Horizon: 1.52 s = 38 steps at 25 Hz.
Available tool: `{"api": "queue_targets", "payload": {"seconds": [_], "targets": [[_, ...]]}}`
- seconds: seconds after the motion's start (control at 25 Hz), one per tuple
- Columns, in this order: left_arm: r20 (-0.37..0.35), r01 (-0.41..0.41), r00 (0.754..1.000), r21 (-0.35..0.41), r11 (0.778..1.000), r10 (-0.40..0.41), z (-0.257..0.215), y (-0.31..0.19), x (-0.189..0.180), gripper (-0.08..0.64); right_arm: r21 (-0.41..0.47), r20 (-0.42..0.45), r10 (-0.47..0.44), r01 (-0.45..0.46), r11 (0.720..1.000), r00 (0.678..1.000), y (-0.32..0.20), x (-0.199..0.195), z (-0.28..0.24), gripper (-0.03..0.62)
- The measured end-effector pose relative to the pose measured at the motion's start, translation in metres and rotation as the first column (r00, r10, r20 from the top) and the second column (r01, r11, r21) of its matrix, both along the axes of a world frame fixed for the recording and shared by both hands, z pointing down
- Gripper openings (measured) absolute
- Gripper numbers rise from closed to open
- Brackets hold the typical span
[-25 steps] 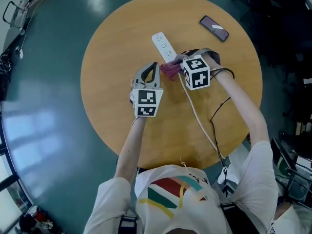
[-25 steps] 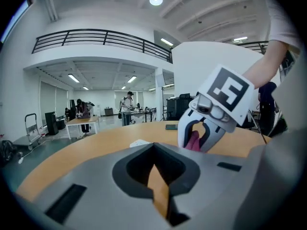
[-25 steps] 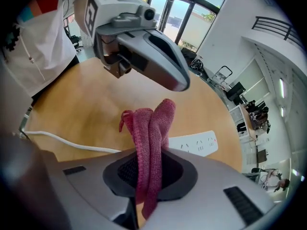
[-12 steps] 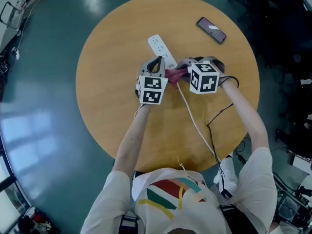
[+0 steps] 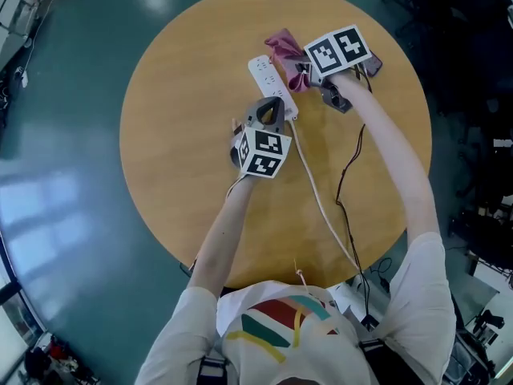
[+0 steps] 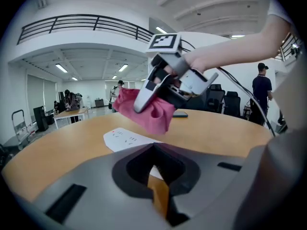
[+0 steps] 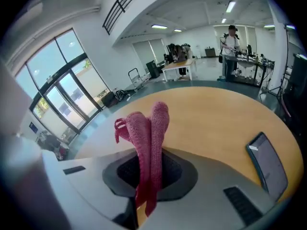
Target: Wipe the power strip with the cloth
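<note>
While the power strip point(image 5: 268, 77) lies flat on the round wooden table point(image 5: 176, 135), slanted in the half toward the far edge, the right gripper point(image 5: 300, 64) is reached out past its far end, close to the far edge, with the pink cloth point(image 5: 282, 45) pinched between its jaws. In the right gripper view the cloth point(image 7: 148, 143) stands up out of the right gripper point(image 7: 149, 153) in two bunched folds, its loose ends trailing down between the jaws. From the left gripper view the cloth point(image 6: 144, 110) hangs just beyond the white strip point(image 6: 125, 139); whether its lower edge touches the wood cannot be told. The left gripper point(image 5: 271, 104) sits nearer the middle of the table, its tips just beside the strip's near end, and its own view shows the left gripper point(image 6: 153, 150) with jaws pressed together and nothing between them. A white cable point(image 5: 321, 203) runs from the strip's near end across the wood to the near edge. A dark phone point(image 7: 267, 164) lies flat near the far right edge, close beside the right gripper.
</note>
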<state>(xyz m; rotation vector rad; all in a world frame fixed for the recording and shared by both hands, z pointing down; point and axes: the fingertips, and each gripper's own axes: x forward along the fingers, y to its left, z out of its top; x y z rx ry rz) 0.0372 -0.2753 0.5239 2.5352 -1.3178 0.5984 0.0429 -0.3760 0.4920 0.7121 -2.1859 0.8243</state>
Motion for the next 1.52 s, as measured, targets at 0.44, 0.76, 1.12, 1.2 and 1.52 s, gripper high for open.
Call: {"api": "queue_targets", "payload": {"seconds": [0.44, 0.76, 1.12, 1.2, 1.52], "targets": [[-0.011, 0.017, 1.000, 0.004, 1.000, -0.017, 0.001, -0.001, -0.013, 0.029, -0.010, -0.108, -0.004, 0.003, 1.000, 0.994, -0.037, -0.045, 0.031, 0.039], [-0.008, 0.020, 1.000, 0.006, 1.000, -0.020, 0.002, 0.000, -0.015, 0.029, -0.071, -0.117, 0.015, -0.023, 0.997, 0.993, -0.028, -0.045, 0.048, 0.039], [-0.013, 0.019, 1.000, -0.001, 1.000, -0.019, -0.001, 0.004, -0.018, 0.029, -0.214, -0.036, 0.030, -0.037, 0.976, 0.999, 0.043, -0.015, 0.051, 0.038], [-0.018, 0.017, 1.000, -0.009, 1.000, -0.018, 0.000, 0.006, -0.016, 0.029, -0.240, -0.009, 0.047, -0.048, 0.970, 0.999, 0.061, -0.005, 0.052, 0.038], [-0.021, 0.024, 0.999, -0.015, 1.000, -0.024, -0.002, 0.006, -0.010, 0.029, -0.278, 0.031, 0.109, -0.097, 0.956, 0.994, 0.108, 0.023, 0.051, 0.039]]}}
